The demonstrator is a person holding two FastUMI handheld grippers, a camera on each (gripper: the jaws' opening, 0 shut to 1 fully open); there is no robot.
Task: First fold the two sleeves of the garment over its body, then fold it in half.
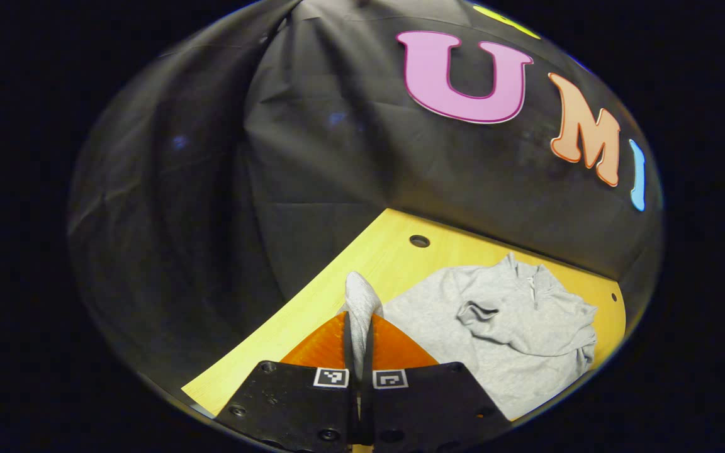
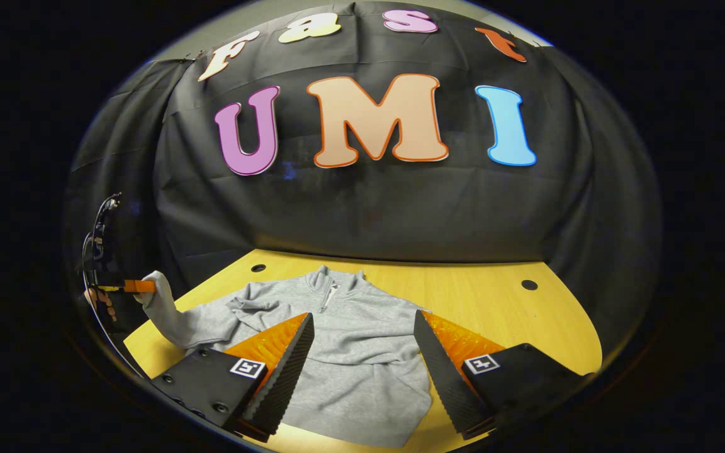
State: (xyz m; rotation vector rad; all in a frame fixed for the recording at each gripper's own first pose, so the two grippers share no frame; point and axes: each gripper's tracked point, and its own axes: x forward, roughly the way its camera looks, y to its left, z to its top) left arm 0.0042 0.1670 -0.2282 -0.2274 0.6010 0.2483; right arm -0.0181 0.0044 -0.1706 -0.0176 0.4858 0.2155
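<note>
In the left gripper view, my left gripper (image 1: 359, 327) sits at the bottom centre of the frame with its two fingers pressed together on a bunched end of grey sleeve (image 1: 360, 302), which stands up between them as a rounded fold. To the right of it, in the lower right of the frame, the grey garment (image 1: 463, 327) lies on a yellow wooden table (image 1: 375, 258); it has a short zip at the collar (image 1: 533, 283), and one sleeve already lies crumpled across its chest. A small round hole (image 1: 419, 241) shows in the tabletop near the far edge, just under the black cloth wall. In the right gripper view, my right gripper (image 2: 362, 352) is at the bottom of the frame with its fingers spread wide apart and nothing between them; it hangs over the lower half of the garment (image 2: 350, 358), which is spread in the centre of the table (image 2: 501, 314). At the far left edge of that frame my left gripper (image 2: 139, 286) and the hand (image 2: 101, 305) holding it appear, lifting the sleeve end (image 2: 158, 296) off the table's corner, so that the sleeve stretches up and away from the garment's body.
</note>
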